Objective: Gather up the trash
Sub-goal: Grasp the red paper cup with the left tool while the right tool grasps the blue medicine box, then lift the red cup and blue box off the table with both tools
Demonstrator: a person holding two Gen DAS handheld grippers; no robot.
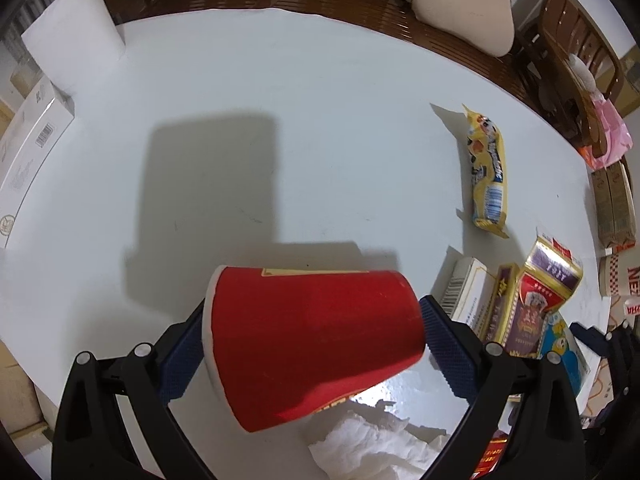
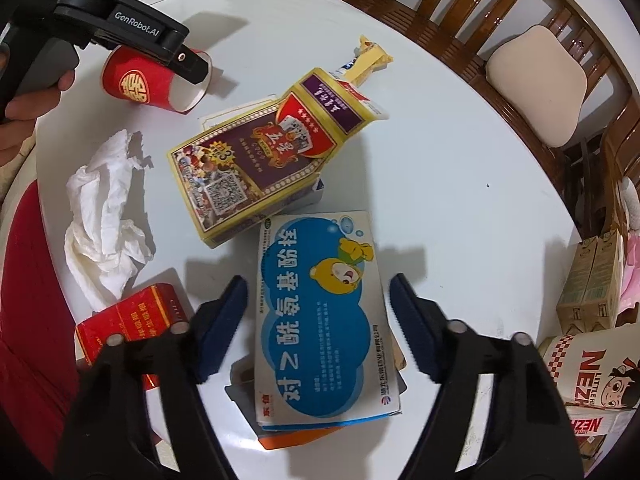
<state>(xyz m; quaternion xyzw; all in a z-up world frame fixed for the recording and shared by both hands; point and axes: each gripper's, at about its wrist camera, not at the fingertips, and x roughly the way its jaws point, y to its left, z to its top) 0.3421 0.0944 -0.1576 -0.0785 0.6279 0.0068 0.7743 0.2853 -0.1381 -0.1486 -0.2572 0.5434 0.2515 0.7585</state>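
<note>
My left gripper (image 1: 312,336) is shut on a red paper cup (image 1: 316,344), held sideways above the white table (image 1: 280,100); the cup also shows in the right wrist view (image 2: 152,84). My right gripper (image 2: 316,312) is open, its fingers either side of a blue-and-white medicine box (image 2: 320,312) lying on the table. A crumpled white tissue (image 2: 104,216) lies at the left; it also shows in the left wrist view (image 1: 372,444). A purple-and-gold carton (image 2: 264,152), a yellow snack wrapper (image 1: 486,172) and a red box (image 2: 132,320) lie nearby.
Wooden chairs (image 2: 500,12) with a beige cushion (image 2: 540,80) ring the table's far side. White boxes (image 1: 36,144) stand at the left edge. A Nezha paper tub (image 2: 592,372) and brown cartons (image 2: 592,280) stand at the right.
</note>
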